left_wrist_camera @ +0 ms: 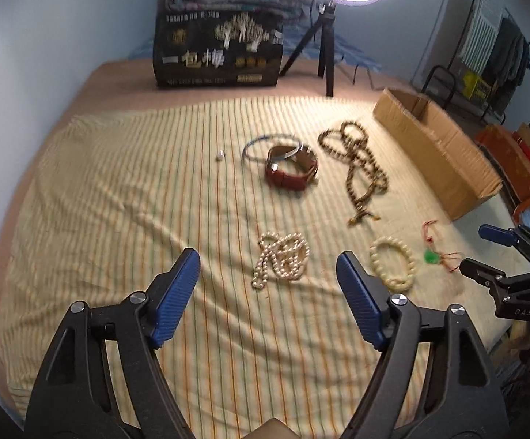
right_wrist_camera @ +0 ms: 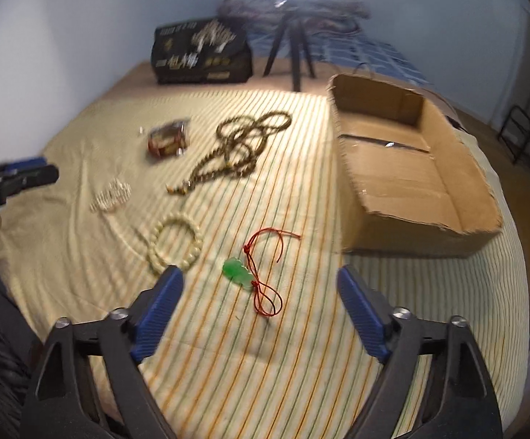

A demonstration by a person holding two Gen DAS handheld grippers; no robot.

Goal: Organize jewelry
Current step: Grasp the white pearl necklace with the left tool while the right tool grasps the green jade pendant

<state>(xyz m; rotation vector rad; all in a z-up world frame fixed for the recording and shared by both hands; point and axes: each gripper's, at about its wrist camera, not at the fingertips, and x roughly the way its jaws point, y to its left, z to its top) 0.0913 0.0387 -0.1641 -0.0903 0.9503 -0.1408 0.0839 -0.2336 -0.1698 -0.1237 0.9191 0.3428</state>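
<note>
Jewelry lies on a striped cloth. A pearl necklace [left_wrist_camera: 283, 258] lies just ahead of my open, empty left gripper [left_wrist_camera: 268, 259]. A cream bead bracelet [left_wrist_camera: 393, 263] [right_wrist_camera: 174, 241], a green pendant on red cord [left_wrist_camera: 431, 255] [right_wrist_camera: 237, 273], a brown bead necklace [left_wrist_camera: 360, 168] [right_wrist_camera: 239, 146], a red leather watch [left_wrist_camera: 290, 168] [right_wrist_camera: 166, 139], a blue ring bangle [left_wrist_camera: 261, 144] and a small pearl [left_wrist_camera: 220, 154] lie around. My right gripper [right_wrist_camera: 261, 278] is open and empty, hovering near the green pendant; it also shows in the left wrist view [left_wrist_camera: 484, 252].
An open cardboard box [right_wrist_camera: 404, 168] [left_wrist_camera: 436, 153] sits on the right of the cloth. A black printed box [left_wrist_camera: 217, 51] and a ring light tripod [left_wrist_camera: 325, 47] stand at the back. The cloth's right edge drops off beyond the box.
</note>
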